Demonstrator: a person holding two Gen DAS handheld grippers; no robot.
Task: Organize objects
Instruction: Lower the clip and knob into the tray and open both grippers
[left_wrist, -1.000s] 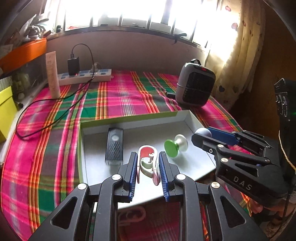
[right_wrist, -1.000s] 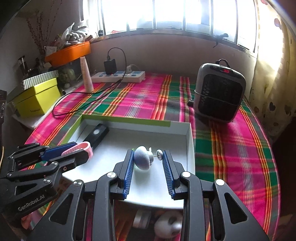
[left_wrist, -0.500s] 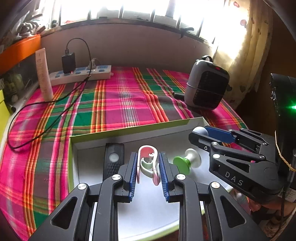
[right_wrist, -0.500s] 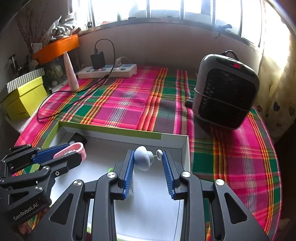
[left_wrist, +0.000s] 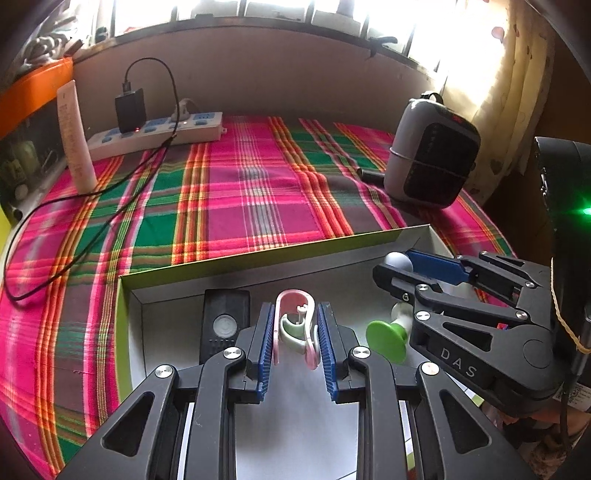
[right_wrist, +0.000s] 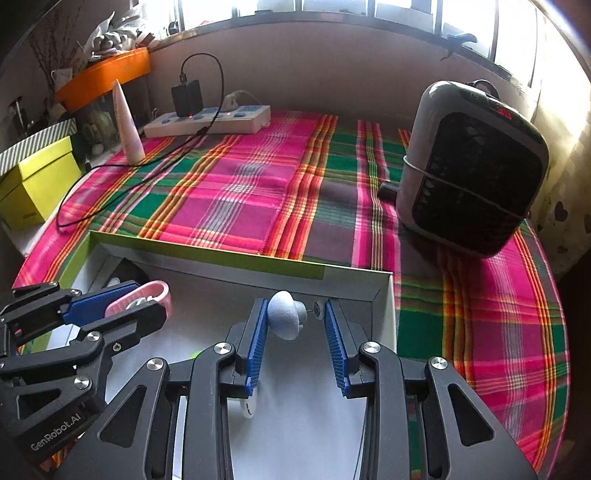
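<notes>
While the green suction toy (left_wrist: 386, 341) shows leftward only (tray (left_wrist: 258, 254)), the yellow box (right_wrist: 37, 181) shows rightward.

Tray wall (left_wrist: 258, 254) bars 12 o'clock; black remote (left_wrist: 223, 325) at 10, green-capped piece (left_wrist: 386, 341) at 2; open cloth (left_wrist: 258, 192) beyond; heater (left_wrist: 430, 166) at 1.

Plaid cloth (left_wrist: 258, 192) covers the surface. White power strip (left_wrist: 159, 133) lies at far edge, black charger (left_wrist: 129, 110) plugged in, its cable (left_wrist: 92, 210) trailing over the cloth. Cream tube (left_wrist: 75, 147) stands upright nearby. Grey heater (right_wrist: 476, 170) at right. Yellow box (right_wrist: 37, 181) at left.
</notes>
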